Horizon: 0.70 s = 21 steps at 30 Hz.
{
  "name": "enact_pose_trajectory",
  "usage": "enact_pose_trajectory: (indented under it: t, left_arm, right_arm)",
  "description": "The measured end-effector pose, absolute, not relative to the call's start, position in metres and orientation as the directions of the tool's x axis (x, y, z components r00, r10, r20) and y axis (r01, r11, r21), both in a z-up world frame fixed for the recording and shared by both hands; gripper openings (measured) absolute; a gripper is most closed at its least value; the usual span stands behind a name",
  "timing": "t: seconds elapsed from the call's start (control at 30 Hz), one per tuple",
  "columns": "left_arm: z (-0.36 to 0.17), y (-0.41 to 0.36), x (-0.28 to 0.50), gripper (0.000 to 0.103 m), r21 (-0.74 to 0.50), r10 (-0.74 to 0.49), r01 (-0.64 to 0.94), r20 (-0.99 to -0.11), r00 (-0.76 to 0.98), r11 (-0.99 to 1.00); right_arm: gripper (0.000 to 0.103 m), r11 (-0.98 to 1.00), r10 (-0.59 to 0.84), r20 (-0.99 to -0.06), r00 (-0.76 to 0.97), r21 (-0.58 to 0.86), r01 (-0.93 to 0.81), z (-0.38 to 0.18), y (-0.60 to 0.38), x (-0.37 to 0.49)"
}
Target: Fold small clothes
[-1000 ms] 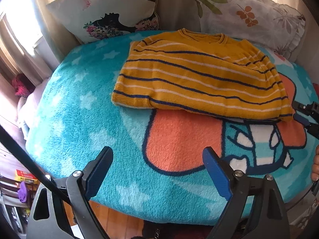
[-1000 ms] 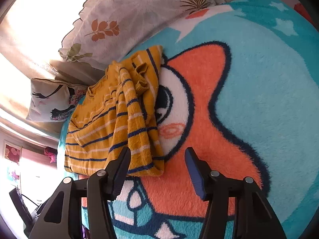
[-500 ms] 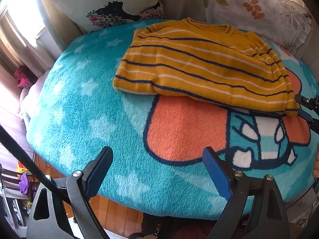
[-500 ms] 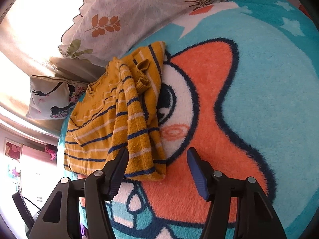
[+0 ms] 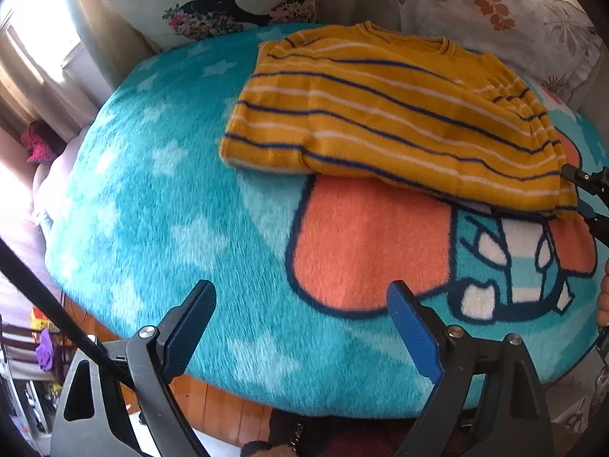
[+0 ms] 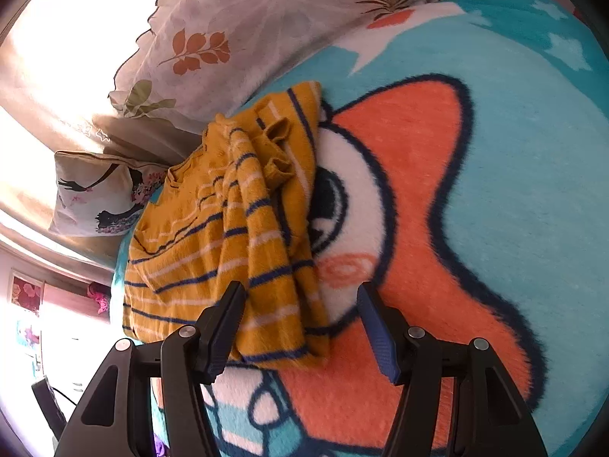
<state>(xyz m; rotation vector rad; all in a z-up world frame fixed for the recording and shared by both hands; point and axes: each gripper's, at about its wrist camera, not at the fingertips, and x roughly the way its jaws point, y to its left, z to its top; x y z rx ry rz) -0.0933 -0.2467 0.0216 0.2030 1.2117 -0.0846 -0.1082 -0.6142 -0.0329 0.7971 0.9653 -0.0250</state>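
Both tools are hanging wide apart and empty, the right tool (image 6: pixel 300 327) just over the folded yellow sweater's (image 6: pixel 228 251) corner, the left tool (image 5: pixel 300 327) well short of it.

Fleece blanket (image 5: pixel 160 205), two printed pillows (image 5: pixel 213 3)

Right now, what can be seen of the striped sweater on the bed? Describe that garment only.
The striped sweater is a small mustard-yellow knit with thin navy and white stripes and a ribbed neckline. It lies partly folded on the fleecy turquoise blanket, neckline toward the pillows, sleeves folded in and bunched along one side. Its hem corner lies below the right gripper, whose jaws have just been opening and do not press on it.
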Motion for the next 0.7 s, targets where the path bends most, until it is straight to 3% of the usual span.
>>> enact_pose_trajectory:
  t: [0.33, 0.37, 0.47, 0.7]
  left_arm:
    - [0.019, -0.210, -0.055, 0.090, 0.061, -0.010, 0.200, -0.942, 0.335, 0.978]
    - [0.018, -0.205, -0.051, 0.090, 0.053, -0.015, 0.197, -0.944, 0.330, 0.979]
    - [0.017, -0.192, -0.039, 0.090, 0.038, -0.028, 0.197, -0.945, 0.325, 0.980]
    - [0.010, -0.151, -0.011, 0.090, -0.031, -0.086, 0.179, -0.946, 0.313, 0.983]
  right_arm:
    - [0.070, 0.720, 0.228, -0.759, 0.609, 0.553, 0.419, -0.031, -0.587, -0.079]
    - [0.068, 0.720, 0.222, -0.763, 0.607, 0.548, 0.425, -0.031, -0.582, -0.076]
    - [0.024, 0.712, 0.235, -0.771, 0.591, 0.551, 0.435, -0.029, -0.576, -0.069]
    - [0.018, 0.756, 0.178, -0.774, 0.608, 0.503, 0.419, 0.032, -0.543, -0.049]
